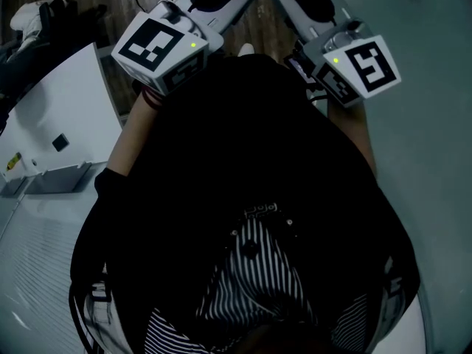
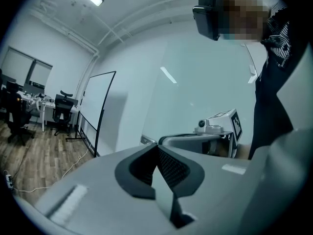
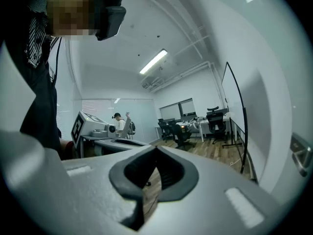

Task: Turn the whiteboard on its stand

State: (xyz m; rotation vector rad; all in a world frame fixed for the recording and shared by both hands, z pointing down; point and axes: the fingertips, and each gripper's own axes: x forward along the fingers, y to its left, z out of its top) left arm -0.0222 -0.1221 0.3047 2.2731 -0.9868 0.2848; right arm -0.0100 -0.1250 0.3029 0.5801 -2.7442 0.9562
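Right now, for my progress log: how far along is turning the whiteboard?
Nothing looks done: the whiteboard stands across the room, apart from both tools. In hand: nothing; the left tool and right tool are shut and empty. Remaining: approach, grip the board, turn it.

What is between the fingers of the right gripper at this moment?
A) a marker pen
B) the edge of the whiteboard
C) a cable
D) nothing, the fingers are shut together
D: the right gripper view shows the right gripper with its fingers pressed together and nothing in them, while the whiteboard stands far off.
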